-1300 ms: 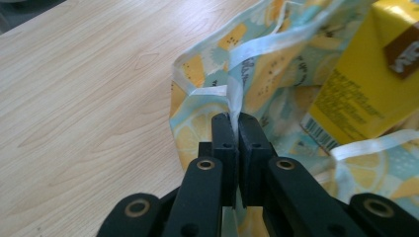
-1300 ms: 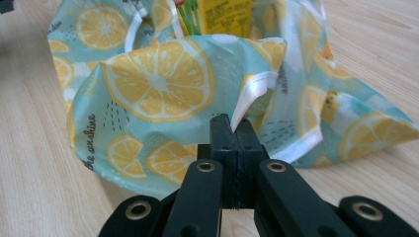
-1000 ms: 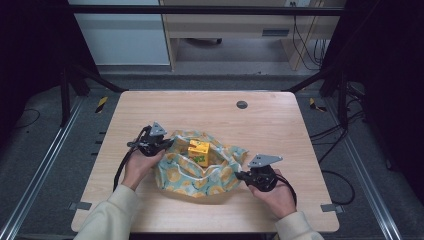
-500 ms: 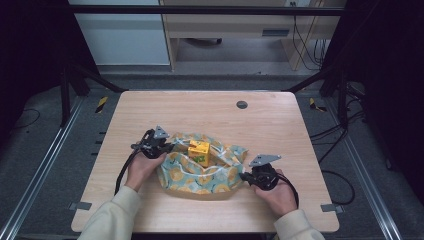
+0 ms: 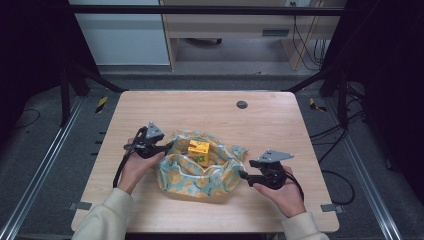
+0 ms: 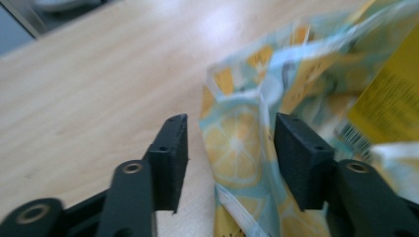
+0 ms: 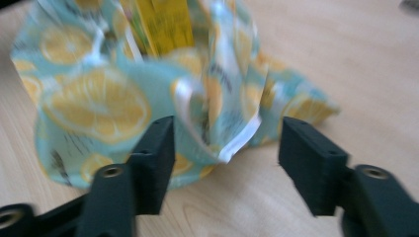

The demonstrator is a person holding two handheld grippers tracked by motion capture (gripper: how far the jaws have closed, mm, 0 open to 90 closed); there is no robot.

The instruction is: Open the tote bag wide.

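From above, my left gripper point(image 5: 167, 146) and right gripper point(image 5: 243, 174) flank the lemon-print cloth point(image 5: 200, 175), which lies bunched around a yellow box point(image 5: 198, 151) near the table's point(image 5: 280, 120) front.

Along my left jaws, just opened, a cloth fold stands between them (unpinched).

My right jaws, likewise just released, frame a loose cloth corner.

Your table point(image 5: 150, 112) is a light wooden top with rounded corners, sitting in the middle of the frame. The lemon-print cloth point(image 5: 190, 180) lies crumpled just below its centre, and a small dark round disc point(image 5: 242, 104) sits near the upper edge, right of centre.
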